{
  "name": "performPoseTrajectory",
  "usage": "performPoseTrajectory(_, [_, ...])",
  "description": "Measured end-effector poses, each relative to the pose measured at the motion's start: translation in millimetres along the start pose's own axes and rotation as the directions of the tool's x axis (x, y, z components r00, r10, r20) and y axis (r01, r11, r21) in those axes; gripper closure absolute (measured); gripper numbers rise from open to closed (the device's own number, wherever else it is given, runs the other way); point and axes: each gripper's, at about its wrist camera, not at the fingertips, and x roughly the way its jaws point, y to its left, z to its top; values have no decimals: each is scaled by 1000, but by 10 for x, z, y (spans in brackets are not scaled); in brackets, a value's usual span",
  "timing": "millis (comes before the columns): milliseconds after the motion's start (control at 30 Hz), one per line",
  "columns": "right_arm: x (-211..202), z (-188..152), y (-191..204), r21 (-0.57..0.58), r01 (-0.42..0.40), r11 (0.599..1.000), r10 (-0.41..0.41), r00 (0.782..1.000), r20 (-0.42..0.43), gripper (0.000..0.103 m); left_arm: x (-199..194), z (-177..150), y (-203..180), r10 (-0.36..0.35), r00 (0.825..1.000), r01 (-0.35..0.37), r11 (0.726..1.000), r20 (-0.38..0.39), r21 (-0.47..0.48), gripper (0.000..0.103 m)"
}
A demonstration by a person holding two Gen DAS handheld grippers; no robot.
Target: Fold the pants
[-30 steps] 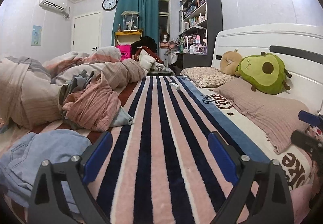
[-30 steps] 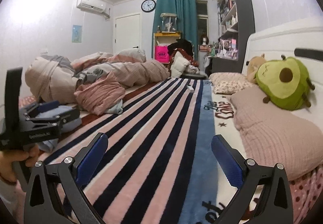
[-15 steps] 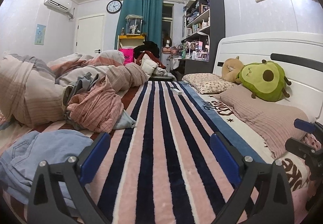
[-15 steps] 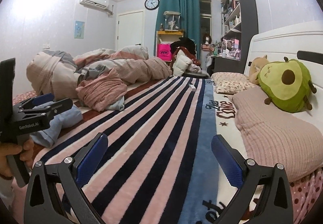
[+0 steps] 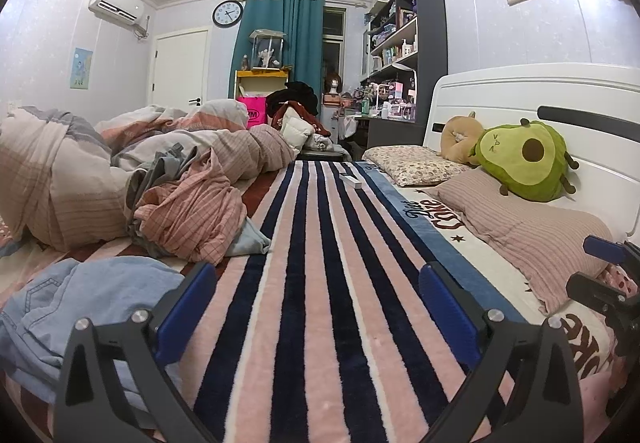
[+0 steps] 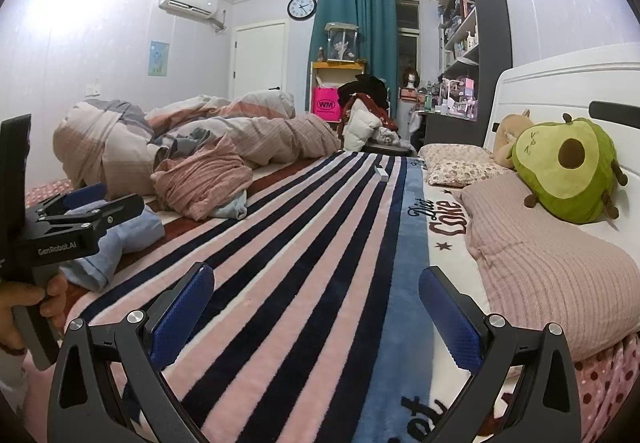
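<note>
Over the striped blanket (image 5: 320, 283): left gripper (image 5: 318, 309) jaws spread wide, nothing between them; right gripper (image 6: 316, 307) likewise wide and empty. Light-blue pants (image 5: 80, 307) lie crumpled just left of left gripper, beside pink clothes heap (image 5: 188, 211). Pillows (image 6: 552, 263) line right edge.

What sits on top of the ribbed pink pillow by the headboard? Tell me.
The avocado plush rests on the ribbed pink pillow's far end, leaning against the white headboard. A tan plush sits behind it. The pillow surface beneath the avocado is hidden.

Pale blue, seemingly denim pants (image 5: 80, 303)
</note>
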Motion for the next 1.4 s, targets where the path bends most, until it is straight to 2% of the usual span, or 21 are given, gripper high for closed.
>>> performPoseTrajectory(1400, [-15, 5, 22, 11, 8, 1000, -8, 1000, -2, 1, -5, 8, 22, 4, 1000, -4, 1000, 5, -4, 2])
